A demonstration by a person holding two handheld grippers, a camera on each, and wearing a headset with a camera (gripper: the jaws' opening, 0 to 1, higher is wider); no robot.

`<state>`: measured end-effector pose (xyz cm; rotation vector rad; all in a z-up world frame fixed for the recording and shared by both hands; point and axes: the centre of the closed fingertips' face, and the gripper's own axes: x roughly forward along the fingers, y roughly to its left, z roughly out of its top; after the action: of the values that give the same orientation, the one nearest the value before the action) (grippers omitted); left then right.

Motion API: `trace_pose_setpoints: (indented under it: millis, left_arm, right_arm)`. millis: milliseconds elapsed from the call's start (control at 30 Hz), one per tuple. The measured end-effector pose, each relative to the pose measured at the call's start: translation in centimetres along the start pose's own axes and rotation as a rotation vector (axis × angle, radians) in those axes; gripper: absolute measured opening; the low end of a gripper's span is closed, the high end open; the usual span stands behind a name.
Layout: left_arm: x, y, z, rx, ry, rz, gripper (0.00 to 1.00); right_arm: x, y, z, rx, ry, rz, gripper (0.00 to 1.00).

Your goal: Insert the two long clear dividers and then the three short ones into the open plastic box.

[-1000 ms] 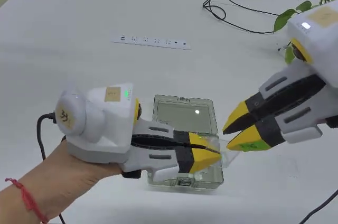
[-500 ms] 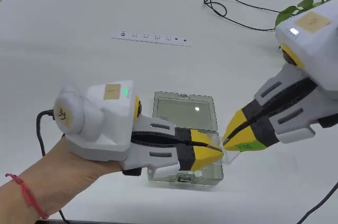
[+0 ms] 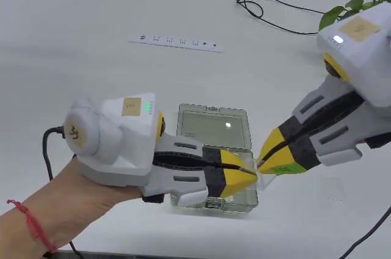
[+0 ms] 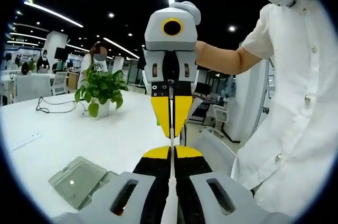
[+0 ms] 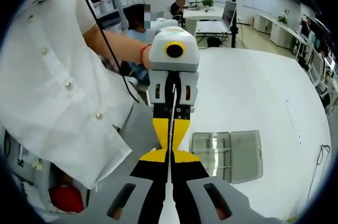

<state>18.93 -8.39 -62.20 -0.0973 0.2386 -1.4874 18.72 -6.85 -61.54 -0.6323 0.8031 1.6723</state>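
Where the left gripper (image 3: 250,176) and right gripper (image 3: 261,165) meet tip to tip, both pinch one clear divider (image 4: 170,187).
Each pair of jaws is clamped narrow on it, just above the open plastic box (image 3: 244,201) on a white table (image 3: 91,63).

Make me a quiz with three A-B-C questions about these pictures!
1. Where is the long white power strip? A in a gripper; B on the white table beyond the clear plastic box; C inside the box.
2. What colour are both grippers' tips? A yellow; B blue; C pink.
3. The left gripper is: A wide open; B shut on a thin clear divider; C lying on the table.
Answers: B, it lies past the box's open lid; A, the right gripper has yellow tips too; B, the divider sits pinched between its jaws.
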Motion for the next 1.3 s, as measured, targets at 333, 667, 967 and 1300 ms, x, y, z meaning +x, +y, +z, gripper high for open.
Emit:
trace_pose_setpoints:
  millis: [333, 667, 967, 1300]
  left_arm:
    - [-0.1, -0.2, 0.0, -0.012, -0.010, 0.005, 0.03]
    - [-0.7, 0.0, -0.8, -0.032, 0.002, 0.041, 0.12]
    - [-2.5, 1.1, -2.7, -0.051, 0.044, 0.125, 0.26]
    - [-5.6, 2.9, -5.3, -0.063, 0.081, 0.231, 0.49]
  right_arm:
    - [0.3, -0.1, 0.2, -0.012, 0.003, -0.009, 0.02]
    - [-0.4, -0.4, 0.6, -0.010, -0.020, -0.035, 0.02]
    - [-1.2, -1.8, 0.5, 0.004, -0.042, -0.080, 0.02]
    - [-0.5, -4.3, 0.1, 0.013, -0.054, -0.133, 0.02]
